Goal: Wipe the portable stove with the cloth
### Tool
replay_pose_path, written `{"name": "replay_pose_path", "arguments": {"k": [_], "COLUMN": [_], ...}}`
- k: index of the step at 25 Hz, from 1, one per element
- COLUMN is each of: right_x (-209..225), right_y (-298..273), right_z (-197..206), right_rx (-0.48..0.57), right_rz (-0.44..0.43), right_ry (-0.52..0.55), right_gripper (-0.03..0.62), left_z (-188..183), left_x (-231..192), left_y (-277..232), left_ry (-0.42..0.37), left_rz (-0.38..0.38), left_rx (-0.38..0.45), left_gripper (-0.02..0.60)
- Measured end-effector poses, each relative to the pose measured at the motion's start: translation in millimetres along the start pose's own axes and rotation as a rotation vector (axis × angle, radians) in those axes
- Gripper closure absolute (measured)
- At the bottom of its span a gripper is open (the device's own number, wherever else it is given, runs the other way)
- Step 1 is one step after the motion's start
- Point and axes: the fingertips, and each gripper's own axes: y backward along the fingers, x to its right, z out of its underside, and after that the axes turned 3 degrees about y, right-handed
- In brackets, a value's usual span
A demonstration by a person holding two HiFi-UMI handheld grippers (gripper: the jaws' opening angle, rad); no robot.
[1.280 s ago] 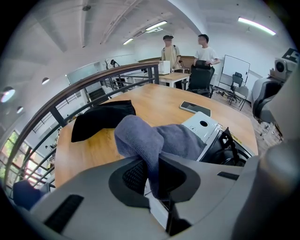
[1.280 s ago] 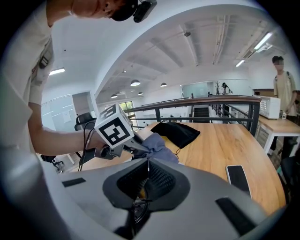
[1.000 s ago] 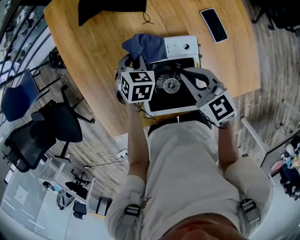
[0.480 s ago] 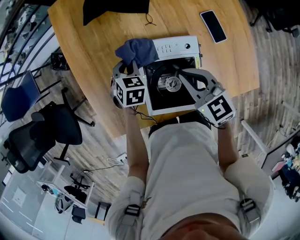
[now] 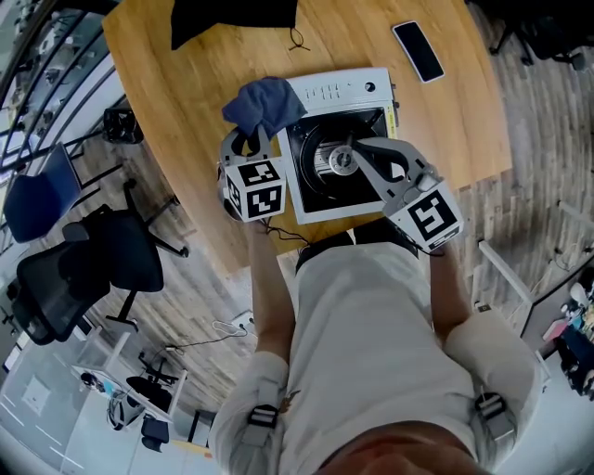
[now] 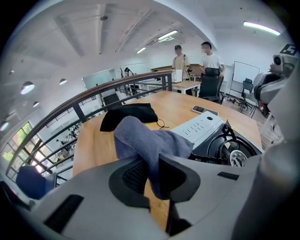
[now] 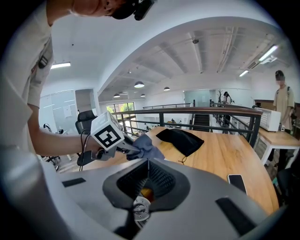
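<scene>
The portable stove (image 5: 357, 91) is white with a black top and a round burner (image 5: 342, 160); it stands near the wooden table's front edge. A blue-grey cloth (image 5: 264, 104) hangs bunched at the stove's left back corner, mostly over the table. My left gripper (image 5: 259, 132) is shut on the cloth (image 6: 150, 143), which is pinched between the pads (image 6: 133, 176). My right gripper (image 5: 355, 147) hovers over the burner with its jaws shut and nothing in them (image 7: 147, 174). The burner (image 7: 139, 209) shows just under its tips.
A black pouch (image 5: 232, 14) with a cord lies at the table's far side, and a phone (image 5: 419, 51) at the far right. The table (image 5: 176, 111) ends close behind the stove's front. Office chairs (image 5: 102, 260) stand on the floor at left. People (image 6: 206, 56) stand far off.
My left gripper has carried the cloth leftward, off the stove's control panel toward its left corner. The right gripper has shifted only a little over the burner.
</scene>
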Motion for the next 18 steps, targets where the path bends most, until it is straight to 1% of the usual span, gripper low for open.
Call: {"name": "replay_pose_path", "arguments": {"k": [6,12,18], "right_x": [-13.1,-17.8,-18.7], "right_y": [5.4,10.3,21.9], "right_z": [-9.7,-22.2,-44.9], "right_rx": [0.017,0.041,0.084], "right_rz": [0.006,0.027,0.065], "right_ry": [0.02,0.049,0.071], "right_gripper": [0.569,0.569,0.569], "left_z": [-9.0,-24.9,-47.6], "left_x": [2.2,10.2,16.5], "left_y": [23.5,49.3,84.5], "left_ry": [0.005,0.044,0.036], "left_rz": [0.005,0.059,0.087], "left_rx": [0.082,0.201,0.298], "left_gripper": [0.526,0.526,0.526]}}
